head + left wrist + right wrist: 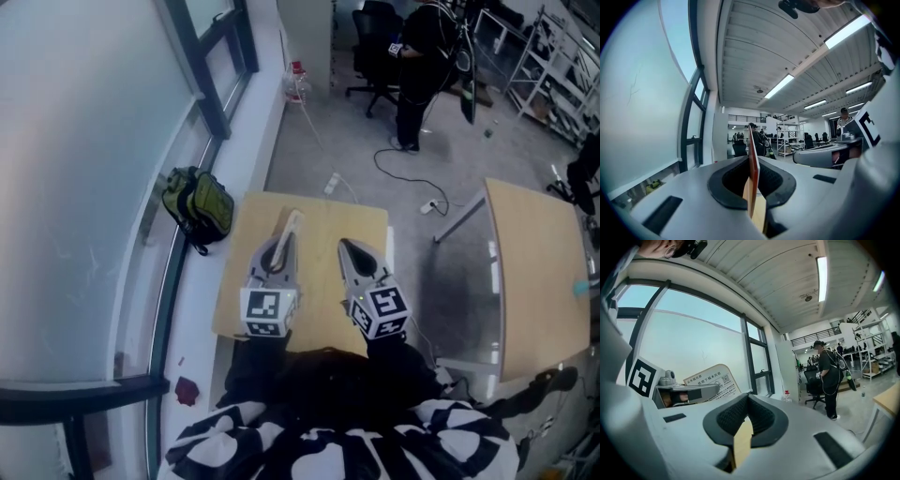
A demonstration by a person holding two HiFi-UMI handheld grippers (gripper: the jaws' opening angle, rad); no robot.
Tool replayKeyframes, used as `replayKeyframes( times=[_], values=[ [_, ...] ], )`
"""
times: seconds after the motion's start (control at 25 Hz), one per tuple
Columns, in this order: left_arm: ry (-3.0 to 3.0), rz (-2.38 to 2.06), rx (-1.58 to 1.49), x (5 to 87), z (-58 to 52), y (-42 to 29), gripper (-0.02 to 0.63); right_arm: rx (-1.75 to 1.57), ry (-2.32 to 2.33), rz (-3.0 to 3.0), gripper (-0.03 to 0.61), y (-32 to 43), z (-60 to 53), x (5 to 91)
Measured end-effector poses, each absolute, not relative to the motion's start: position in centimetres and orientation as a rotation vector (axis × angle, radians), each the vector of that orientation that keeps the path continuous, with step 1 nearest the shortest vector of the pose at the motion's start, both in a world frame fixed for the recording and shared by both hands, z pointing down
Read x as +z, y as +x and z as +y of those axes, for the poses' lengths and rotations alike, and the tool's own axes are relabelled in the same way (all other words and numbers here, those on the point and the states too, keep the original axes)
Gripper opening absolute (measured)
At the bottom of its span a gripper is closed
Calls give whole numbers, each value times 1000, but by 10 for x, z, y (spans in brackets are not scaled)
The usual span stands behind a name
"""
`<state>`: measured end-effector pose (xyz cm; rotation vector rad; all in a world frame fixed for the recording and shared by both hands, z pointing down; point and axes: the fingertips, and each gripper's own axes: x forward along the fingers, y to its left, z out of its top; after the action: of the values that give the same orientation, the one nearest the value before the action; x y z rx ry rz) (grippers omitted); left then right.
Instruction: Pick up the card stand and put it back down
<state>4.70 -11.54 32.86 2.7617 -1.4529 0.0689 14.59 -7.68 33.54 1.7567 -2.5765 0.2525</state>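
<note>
The card stand [289, 228] is a thin pale board with printed text. It stands edge-on between the jaws of my left gripper [281, 246], over the small wooden table [319, 211]. In the left gripper view, the left gripper [751, 160] is shut on the board's edge [753, 176], which sticks up past the fingertips. The right gripper view shows the card's printed face [710, 379] beside the left gripper [682, 392]. My right gripper [350, 247] hovers next to it, and its jaws [747, 396] are shut with nothing in them.
A green backpack [199, 202] lies on the window ledge to the left of the table. A second wooden table [536, 272] stands to the right. Far across the floor are a standing person [417, 66], an office chair [375, 47] and loose cables [412, 178].
</note>
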Motion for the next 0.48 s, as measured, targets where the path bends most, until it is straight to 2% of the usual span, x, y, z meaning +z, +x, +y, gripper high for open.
replayKeyframes(
  times=[0.48],
  values=[
    [2621, -1511, 166, 374, -113, -39, 18, 322, 1492, -2649, 11, 70, -88, 361]
  ],
)
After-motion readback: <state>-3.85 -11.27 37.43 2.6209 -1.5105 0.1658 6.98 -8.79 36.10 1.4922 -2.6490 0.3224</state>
